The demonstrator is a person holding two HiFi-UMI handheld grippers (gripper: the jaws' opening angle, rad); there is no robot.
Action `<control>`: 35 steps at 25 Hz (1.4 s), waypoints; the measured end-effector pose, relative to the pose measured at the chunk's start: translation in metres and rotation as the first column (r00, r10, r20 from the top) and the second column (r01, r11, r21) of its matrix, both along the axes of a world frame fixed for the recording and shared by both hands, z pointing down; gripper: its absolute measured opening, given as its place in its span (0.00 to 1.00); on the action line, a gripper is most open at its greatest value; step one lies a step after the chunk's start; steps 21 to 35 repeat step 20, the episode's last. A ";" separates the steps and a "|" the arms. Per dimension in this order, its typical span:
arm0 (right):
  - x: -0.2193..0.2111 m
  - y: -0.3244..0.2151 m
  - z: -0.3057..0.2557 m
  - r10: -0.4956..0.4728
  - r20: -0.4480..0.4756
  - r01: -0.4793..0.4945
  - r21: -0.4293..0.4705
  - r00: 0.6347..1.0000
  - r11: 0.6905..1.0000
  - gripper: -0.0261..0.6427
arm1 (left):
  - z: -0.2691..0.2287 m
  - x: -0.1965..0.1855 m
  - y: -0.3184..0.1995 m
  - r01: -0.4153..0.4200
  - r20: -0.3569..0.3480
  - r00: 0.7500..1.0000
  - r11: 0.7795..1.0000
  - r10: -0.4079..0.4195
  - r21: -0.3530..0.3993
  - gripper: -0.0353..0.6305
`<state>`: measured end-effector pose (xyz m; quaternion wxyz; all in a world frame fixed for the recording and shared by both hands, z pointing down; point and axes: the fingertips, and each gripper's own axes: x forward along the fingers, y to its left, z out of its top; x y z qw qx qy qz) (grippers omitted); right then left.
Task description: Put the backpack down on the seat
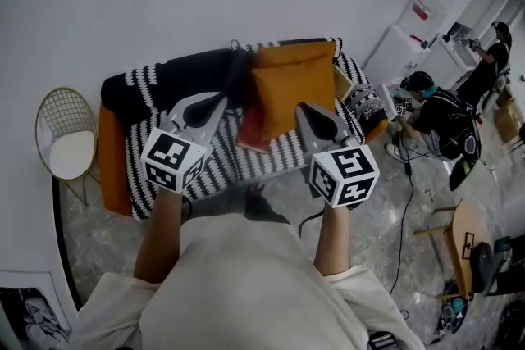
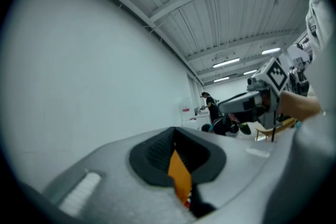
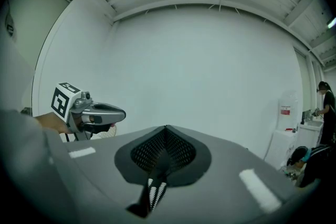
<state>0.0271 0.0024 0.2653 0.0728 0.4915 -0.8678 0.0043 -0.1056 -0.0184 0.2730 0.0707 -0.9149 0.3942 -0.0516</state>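
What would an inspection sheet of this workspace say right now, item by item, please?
Surface: sofa with a black-and-white striped cover, on a marbled floor.
Job's things: what looks like the black backpack lies on the sofa's left part with its strap up; neither gripper holds it.
Clutter: orange cushion at the sofa's middle, with a red item beside it.
Grippers: left gripper and right gripper are both shut and empty, held above the seat.
Cables: black cable runs across the floor at right.
Surroundings: wire chair left of the sofa; seated person and standing person at right.
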 end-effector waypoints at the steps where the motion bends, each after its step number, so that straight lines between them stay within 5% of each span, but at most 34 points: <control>1: 0.000 0.000 -0.001 0.000 0.001 0.000 0.003 1.000 1.000 0.05 | -0.001 0.001 0.000 0.001 0.000 1.000 1.000 -0.001 0.002 0.06; 35: -0.010 0.019 0.009 0.014 0.001 -0.014 0.006 1.000 1.000 0.05 | 0.000 -0.002 0.020 -0.013 -0.004 1.000 1.000 0.013 0.013 0.06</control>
